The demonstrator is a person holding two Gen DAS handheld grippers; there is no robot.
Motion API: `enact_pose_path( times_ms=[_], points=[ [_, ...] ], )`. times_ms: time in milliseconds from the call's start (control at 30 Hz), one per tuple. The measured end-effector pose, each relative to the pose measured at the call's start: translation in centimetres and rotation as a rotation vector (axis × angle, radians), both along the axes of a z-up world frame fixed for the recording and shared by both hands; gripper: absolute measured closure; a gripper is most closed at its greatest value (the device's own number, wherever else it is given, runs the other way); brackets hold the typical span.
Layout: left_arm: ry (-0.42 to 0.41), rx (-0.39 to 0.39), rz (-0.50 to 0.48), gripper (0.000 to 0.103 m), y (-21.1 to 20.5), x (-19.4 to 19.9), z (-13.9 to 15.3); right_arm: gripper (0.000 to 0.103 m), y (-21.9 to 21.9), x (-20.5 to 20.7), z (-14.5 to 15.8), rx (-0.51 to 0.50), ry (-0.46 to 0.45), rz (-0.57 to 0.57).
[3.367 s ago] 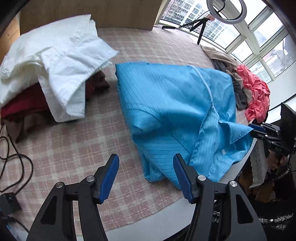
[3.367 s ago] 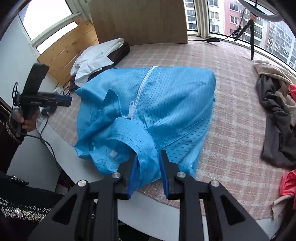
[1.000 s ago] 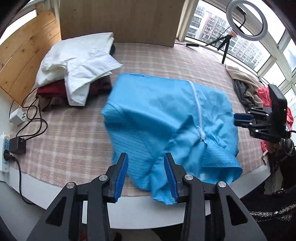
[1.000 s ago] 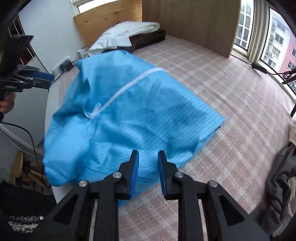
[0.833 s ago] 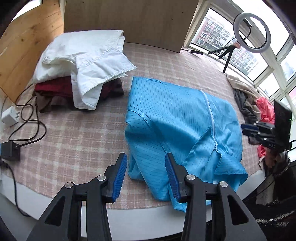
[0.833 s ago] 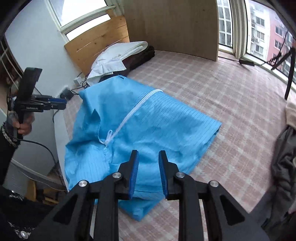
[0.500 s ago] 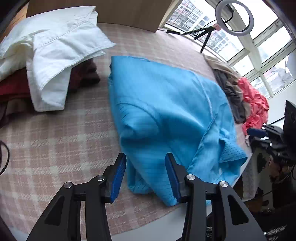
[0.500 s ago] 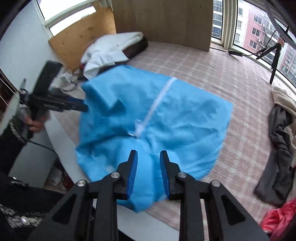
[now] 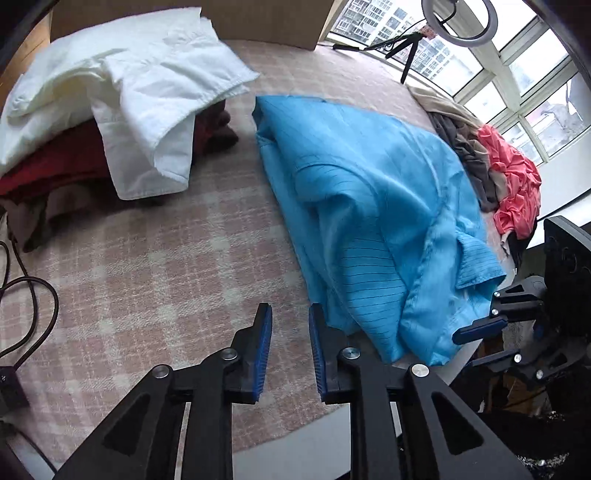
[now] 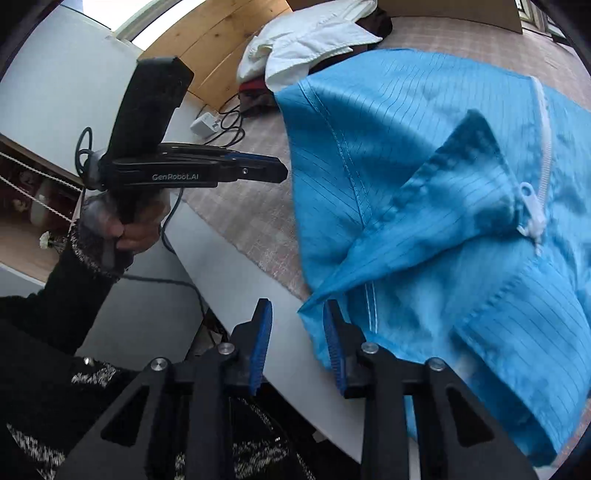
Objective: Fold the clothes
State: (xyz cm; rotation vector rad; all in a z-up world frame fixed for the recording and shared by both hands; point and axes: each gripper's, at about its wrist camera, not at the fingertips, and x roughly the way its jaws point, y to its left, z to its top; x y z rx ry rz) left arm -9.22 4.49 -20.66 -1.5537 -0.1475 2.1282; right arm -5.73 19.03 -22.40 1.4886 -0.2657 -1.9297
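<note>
Blue jacket lies crumpled on the plaid-covered bed, its near part at the bed's front edge and partly hanging over it. Left gripper: fingers slightly apart, nothing between them, over bare plaid just beside the jacket's near-left hem; hem is close to the right-hand pad, contact unclear. Right gripper: jaws closing, with a gap showing between them; the jacket's lowest corner at the front edge sits just beside the right-hand pad, maybe slightly between the pads, no clamp visible. White zipper and pull show in the right wrist view; the collar area is blurred and sleeves are lost in the folds. Jacket's right side is cut off by the frame there. Person's hand, in a dark sleeve, holds the left gripper's handle. White clothes are piled over dark red ones near the bed's far-left corner; grey and pink garments along its right edge. Cable at left edge, ring light by the window.
</note>
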Motion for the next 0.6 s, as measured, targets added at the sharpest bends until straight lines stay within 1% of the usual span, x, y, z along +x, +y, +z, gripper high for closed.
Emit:
enact_pose_path(
  times_ms=[33,67,100,133,167,233,267,333,367,400,433,467,533,600],
  points=[
    [0.021,0.014,-0.009,0.066,0.5,0.7,0.8,0.073,1.6,0.8,0.9,-0.001,0.016,-0.029],
    [0.04,0.029,-0.03,0.055,1.5,1.4,1.5,0.073,3.2,1.6,1.8,0.001,0.036,-0.063],
    [0.058,0.047,-0.057,0.051,2.8,2.1,2.1,0.072,5.1,2.3,2.7,0.033,0.078,-0.128],
    [0.071,0.058,-0.09,0.051,4.3,2.6,2.4,0.068,6.9,3.0,3.5,0.066,0.12,-0.19],
    [0.08,0.061,-0.128,0.049,6.2,3.0,2.6,0.066,8.1,3.3,4.1,0.107,0.154,-0.226],
    [0.09,0.029,-0.18,0.048,9.0,3.2,2.2,0.056,10.3,4.0,5.1,0.189,0.221,-0.294],
    [0.093,0.007,-0.201,0.048,10.3,3.2,1.8,0.056,10.4,4.0,5.2,0.228,0.243,-0.282],
    [0.094,-0.043,-0.238,0.05,12.6,3.0,0.9,0.055,10.1,3.3,4.6,0.327,0.285,-0.204],
    [0.085,-0.076,-0.239,0.056,13.1,2.8,0.2,0.055,10.0,3.0,4.3,0.376,0.306,-0.163],
    [0.07,-0.101,-0.23,0.068,13.3,2.6,-0.2,0.055,9.7,2.9,3.6,0.413,0.326,-0.109],
    [0.054,-0.1,-0.223,0.071,13.2,2.6,-0.2,0.055,9.2,2.9,2.9,0.447,0.335,-0.064],
    [0.054,-0.08,-0.226,0.07,13.2,2.8,0.2,0.055,8.8,2.8,2.2,0.482,0.343,-0.019],
    [0.084,-0.032,-0.245,0.07,13.4,3.7,1.6,0.055,8.4,2.5,0.7,0.553,0.369,0.048],
    [0.104,0.007,-0.285,0.068,14.5,4.8,2.6,0.055,8.7,2.0,-0.4,0.582,0.38,0.076]
  ],
)
